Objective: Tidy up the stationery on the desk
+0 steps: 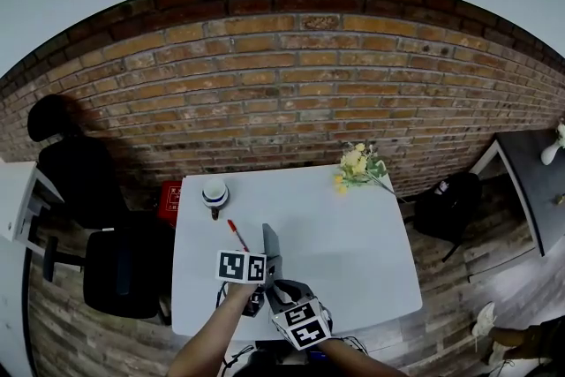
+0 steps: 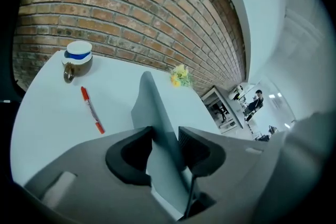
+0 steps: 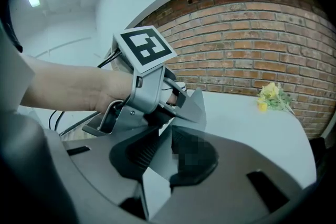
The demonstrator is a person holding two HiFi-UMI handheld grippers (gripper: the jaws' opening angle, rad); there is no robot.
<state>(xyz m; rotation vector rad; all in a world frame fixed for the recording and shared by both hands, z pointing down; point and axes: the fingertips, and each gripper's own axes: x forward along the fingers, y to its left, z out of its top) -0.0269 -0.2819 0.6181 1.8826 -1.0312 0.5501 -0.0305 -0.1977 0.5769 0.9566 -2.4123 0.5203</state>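
A thin, plain grey folder (image 1: 272,247) stands on edge near the front edge of the white worktop (image 1: 362,252), just right of a red pen (image 1: 238,235) that lies flat and well apart from the cup (image 1: 214,192) behind it. Both claws meet on the folder's near end. The left claw (image 1: 265,271) comes in from the left on a bare forearm, its marker cube facing up, and angles down and rightward. Its pads sit against the folder on both sides, closed on it. The right claw (image 1: 282,289) reaches in from below and right, tilted down, and is also clamped on the folder, just under the left one. The left gripper view shows the folder (image 2: 163,128) rising in a pointed corner between the left claw (image 2: 165,136) and filling the gap. To its left lie the pen (image 2: 92,110) and the blue-banded cup (image 2: 79,55), which the right gripper view does not show. The yellow flowers (image 2: 180,76) lie beyond, near the brick wall. The right gripper view shows the folder (image 3: 195,107) pinched in the right claw (image 3: 165,141). It alone shows the left hand (image 3: 79,89) wrapped around its handle, with the left claw (image 3: 176,99) biting the folder's upper edge and the flowers (image 3: 273,96) far right.
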